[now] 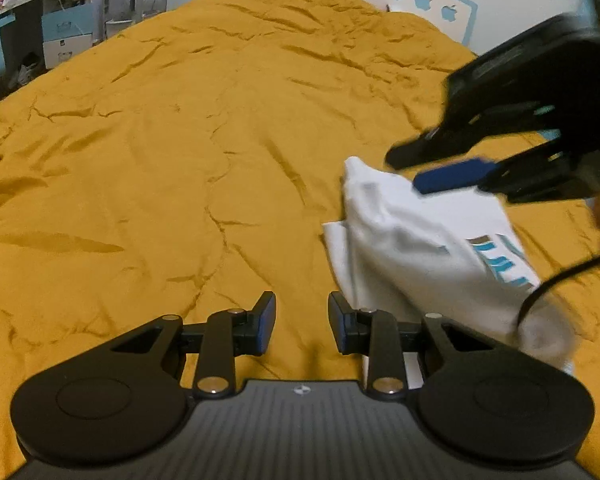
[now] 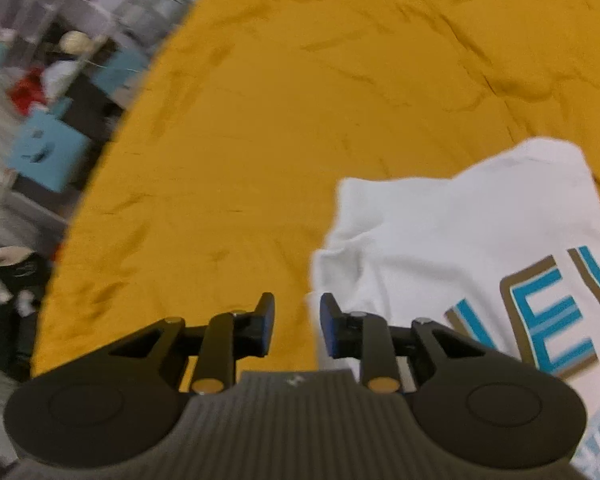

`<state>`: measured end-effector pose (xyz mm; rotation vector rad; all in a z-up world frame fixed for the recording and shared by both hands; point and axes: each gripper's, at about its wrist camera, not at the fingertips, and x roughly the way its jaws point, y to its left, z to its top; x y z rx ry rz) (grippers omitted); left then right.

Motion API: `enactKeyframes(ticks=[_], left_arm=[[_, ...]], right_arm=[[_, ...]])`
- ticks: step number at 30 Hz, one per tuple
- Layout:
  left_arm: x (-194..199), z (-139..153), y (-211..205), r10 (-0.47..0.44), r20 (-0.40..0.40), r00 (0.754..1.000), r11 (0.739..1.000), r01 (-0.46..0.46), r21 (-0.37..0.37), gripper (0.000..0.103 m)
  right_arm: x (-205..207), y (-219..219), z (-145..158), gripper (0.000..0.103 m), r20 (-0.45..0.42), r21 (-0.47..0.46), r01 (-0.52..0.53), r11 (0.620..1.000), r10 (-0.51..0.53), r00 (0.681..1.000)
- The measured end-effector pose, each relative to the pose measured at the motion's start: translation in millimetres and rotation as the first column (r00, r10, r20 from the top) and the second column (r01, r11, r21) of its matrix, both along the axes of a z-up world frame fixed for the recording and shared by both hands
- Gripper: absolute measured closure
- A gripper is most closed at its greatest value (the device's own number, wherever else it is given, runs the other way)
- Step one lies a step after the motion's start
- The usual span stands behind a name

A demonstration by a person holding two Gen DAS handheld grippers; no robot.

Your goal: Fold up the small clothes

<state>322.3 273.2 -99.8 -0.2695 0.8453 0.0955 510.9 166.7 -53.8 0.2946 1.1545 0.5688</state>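
White shirt (image 1: 428, 248) lies partly folded, blue lettering up, on the yellow blanket (image 1: 180, 140), with a flap draped over. Right gripper (image 2: 296, 326) hangs over the shirt's near-left edge, jaws slightly parted, nothing held. Left gripper (image 1: 302, 322) just left of the shirt, partly open, empty. Mid-fold, probably; next needs a fresh edge grab.

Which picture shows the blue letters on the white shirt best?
The right wrist view: the letters on the shirt are big and readable there. The left wrist view shows only a small, blurry bit of them.
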Motion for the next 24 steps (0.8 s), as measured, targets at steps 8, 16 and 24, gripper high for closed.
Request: enactKeyframes(ticks=[8,16,24], left_arm=[[-36.7,25.1,-11.7,-0.008,0.024,1.0,0.994,0.01,-0.112,0.067],[-59.4,4.4,-13.8,0.034,0.005,0.999,0.956,-0.031,-0.292,0.042],[-58.1,-39.3,-2.9,0.097,-0.005,0.995,0.873,-0.087,-0.48,0.042]], right_arm=[[-61.4,-83.1,33.4,0.079,0.093,0.056,-0.092,0.994,0.086,0.992],[-125.3,-178.7,-26.2,0.072,0.133,-0.046,-0.074,0.996,0.08,0.988],[-178.3,-235.4,-74.2,0.06,0.153,-0.172,-0.071,0.983,0.097,0.983]])
